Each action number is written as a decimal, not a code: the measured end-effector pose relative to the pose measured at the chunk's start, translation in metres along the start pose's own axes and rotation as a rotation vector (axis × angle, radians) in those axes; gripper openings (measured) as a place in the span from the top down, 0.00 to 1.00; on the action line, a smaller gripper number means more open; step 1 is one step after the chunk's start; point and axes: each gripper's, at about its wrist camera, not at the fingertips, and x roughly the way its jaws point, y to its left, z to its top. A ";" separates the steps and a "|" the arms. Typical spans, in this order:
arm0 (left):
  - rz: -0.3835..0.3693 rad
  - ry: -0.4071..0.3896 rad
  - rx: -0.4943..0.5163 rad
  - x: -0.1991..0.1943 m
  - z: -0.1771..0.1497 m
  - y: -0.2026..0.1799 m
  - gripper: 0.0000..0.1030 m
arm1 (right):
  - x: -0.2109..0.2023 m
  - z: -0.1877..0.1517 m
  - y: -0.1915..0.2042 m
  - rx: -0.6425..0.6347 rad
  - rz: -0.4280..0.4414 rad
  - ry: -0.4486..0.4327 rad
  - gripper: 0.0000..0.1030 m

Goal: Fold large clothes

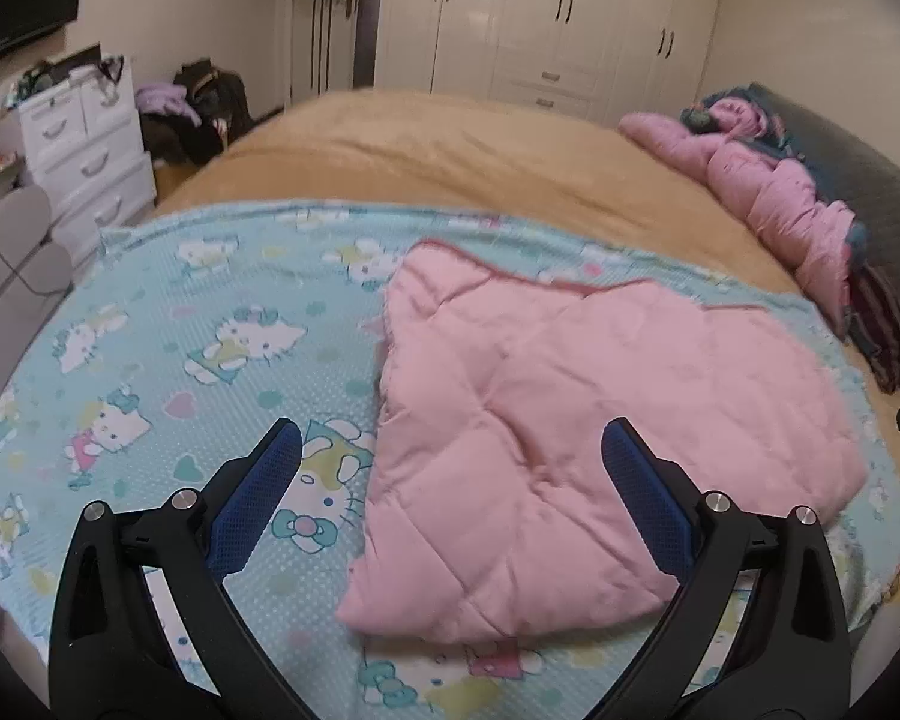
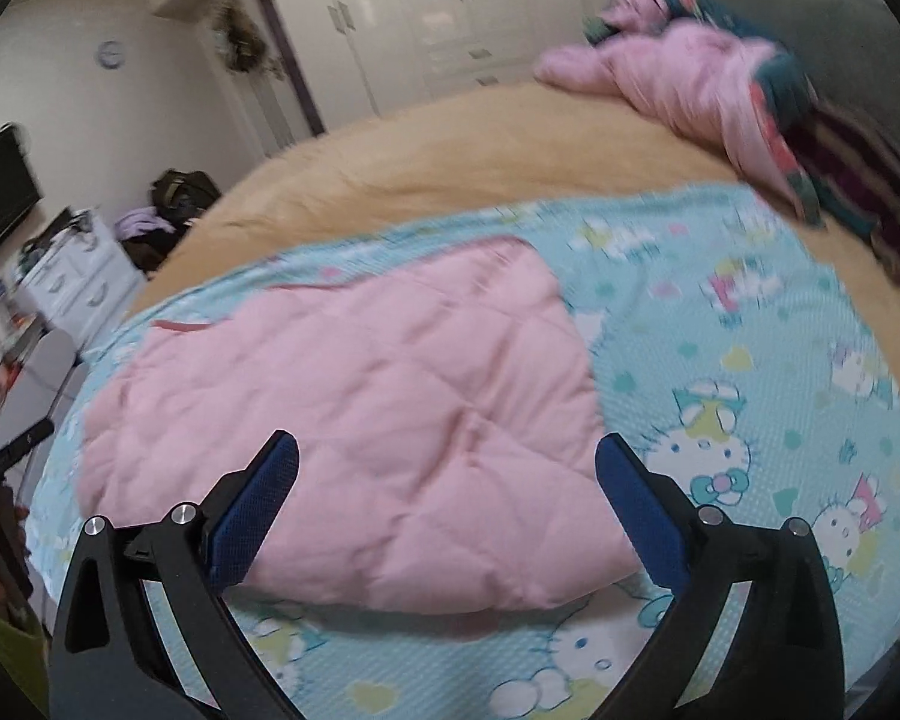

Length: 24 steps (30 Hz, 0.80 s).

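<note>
A pink quilted garment (image 1: 570, 420) lies folded into a rough block on a light blue cartoon-cat sheet (image 1: 180, 330) spread over the bed. My left gripper (image 1: 450, 450) is open and empty, hovering just above the garment's near left part. In the right wrist view the same pink garment (image 2: 390, 420) lies on the sheet (image 2: 750, 360). My right gripper (image 2: 447, 456) is open and empty, above the garment's near edge. The left gripper's tip (image 2: 12, 456) shows at that view's left edge.
A tan blanket (image 1: 450, 150) covers the bed beyond the sheet. A pile of pink and dark clothes (image 1: 798, 216) lies by the grey headboard (image 1: 870, 180). White drawers (image 1: 90, 144), bags (image 1: 204, 108) and a white wardrobe (image 1: 540, 18) stand beyond.
</note>
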 end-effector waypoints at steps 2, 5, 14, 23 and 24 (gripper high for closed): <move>-0.016 -0.027 -0.002 -0.017 -0.001 -0.006 0.09 | -0.017 -0.003 0.016 -0.027 0.022 -0.039 0.04; -0.033 -0.066 0.018 -0.041 -0.006 -0.018 0.09 | -0.042 -0.009 0.036 -0.053 0.052 -0.090 0.04; -0.062 -0.166 0.071 -0.099 -0.037 -0.042 0.09 | -0.086 -0.050 0.069 -0.037 0.123 -0.154 0.04; -0.057 -0.175 0.063 -0.102 -0.094 -0.048 0.09 | -0.083 -0.118 0.083 -0.007 0.090 -0.164 0.04; -0.062 -0.171 0.053 -0.101 -0.101 -0.048 0.09 | -0.081 -0.126 0.085 -0.006 0.082 -0.166 0.04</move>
